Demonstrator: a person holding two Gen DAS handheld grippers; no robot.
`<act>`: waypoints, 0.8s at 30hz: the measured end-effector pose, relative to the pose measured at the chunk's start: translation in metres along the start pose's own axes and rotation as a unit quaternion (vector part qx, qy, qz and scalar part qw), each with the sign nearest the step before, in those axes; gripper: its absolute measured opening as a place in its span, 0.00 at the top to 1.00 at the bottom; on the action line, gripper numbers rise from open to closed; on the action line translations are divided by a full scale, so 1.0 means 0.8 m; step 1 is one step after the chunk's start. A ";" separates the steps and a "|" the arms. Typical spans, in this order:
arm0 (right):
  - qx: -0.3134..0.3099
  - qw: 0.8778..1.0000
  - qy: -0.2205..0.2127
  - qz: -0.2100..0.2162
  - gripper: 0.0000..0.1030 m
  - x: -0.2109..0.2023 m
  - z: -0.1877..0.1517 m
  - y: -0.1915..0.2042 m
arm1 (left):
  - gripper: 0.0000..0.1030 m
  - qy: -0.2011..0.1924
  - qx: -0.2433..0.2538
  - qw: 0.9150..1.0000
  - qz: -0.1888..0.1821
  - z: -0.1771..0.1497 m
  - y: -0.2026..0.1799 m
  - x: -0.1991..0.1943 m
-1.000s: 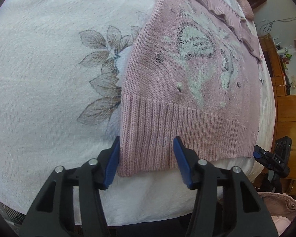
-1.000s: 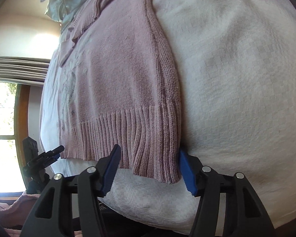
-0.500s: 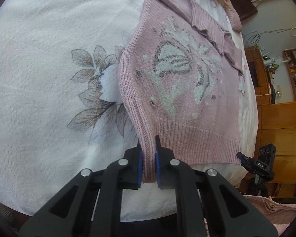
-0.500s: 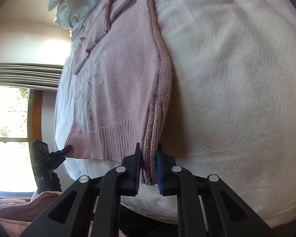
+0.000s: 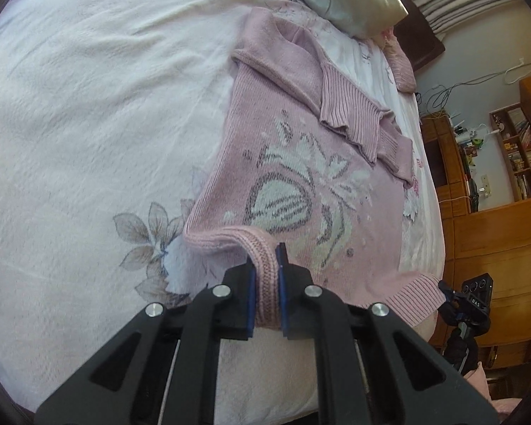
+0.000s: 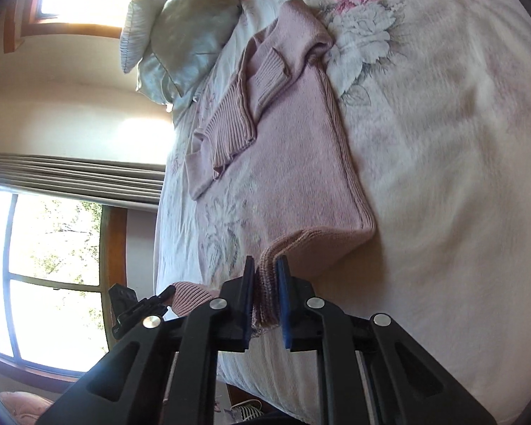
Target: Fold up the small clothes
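— What are your two claws holding at this moment?

— My left gripper is pinching the ribbed hem of the pink knitted sweater with a white butterfly pattern; the blue pads are pressing the knit from both sides. My right gripper is clamping the other hem corner of the sweater in the same narrow way.

— Where is the sweater lying?

— It is lying on the white bedspread with printed grey leaves. In the left view it is stretching from my claw toward 12 and 1 o'clock, and both hem corners are lifting off the bed while the middle is sagging. The sleeves are lying folded across the chest, at about 1 o'clock.

— Anything else near it?

— A shiny grey-green pillow is resting beyond the collar, at 11 o'clock in the right view. A wooden bookshelf is standing at 3 o'clock in the left view.
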State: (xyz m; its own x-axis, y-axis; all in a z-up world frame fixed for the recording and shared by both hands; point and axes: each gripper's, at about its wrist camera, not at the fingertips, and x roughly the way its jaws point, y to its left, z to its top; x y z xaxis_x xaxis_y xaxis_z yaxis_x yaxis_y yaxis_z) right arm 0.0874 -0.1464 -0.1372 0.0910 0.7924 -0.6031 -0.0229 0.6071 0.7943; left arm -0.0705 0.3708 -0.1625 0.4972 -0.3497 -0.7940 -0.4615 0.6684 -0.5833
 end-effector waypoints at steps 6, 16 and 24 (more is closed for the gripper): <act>0.033 0.999 -0.023 -0.011 0.95 0.009 0.067 -0.016 | 0.92 0.002 -0.012 1.000 0.026 0.053 0.006 0.044; -0.043 0.990 0.009 -0.132 0.88 0.043 0.112 -0.007 | 0.77 0.017 -0.070 0.997 0.030 0.096 0.021 0.083; -0.162 0.971 0.071 -0.164 0.61 0.089 0.100 0.041 | 0.52 -0.027 0.006 0.997 0.070 0.100 0.004 0.036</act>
State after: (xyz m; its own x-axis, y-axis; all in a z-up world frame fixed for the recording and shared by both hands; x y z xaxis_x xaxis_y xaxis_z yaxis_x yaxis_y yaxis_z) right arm 0.1731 -0.0747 -0.1487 0.0088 0.5402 -0.8415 -0.3292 0.7962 0.5077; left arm 0.0013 0.4157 -0.1735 0.4668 -0.2173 -0.8573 -0.5204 0.7162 -0.4649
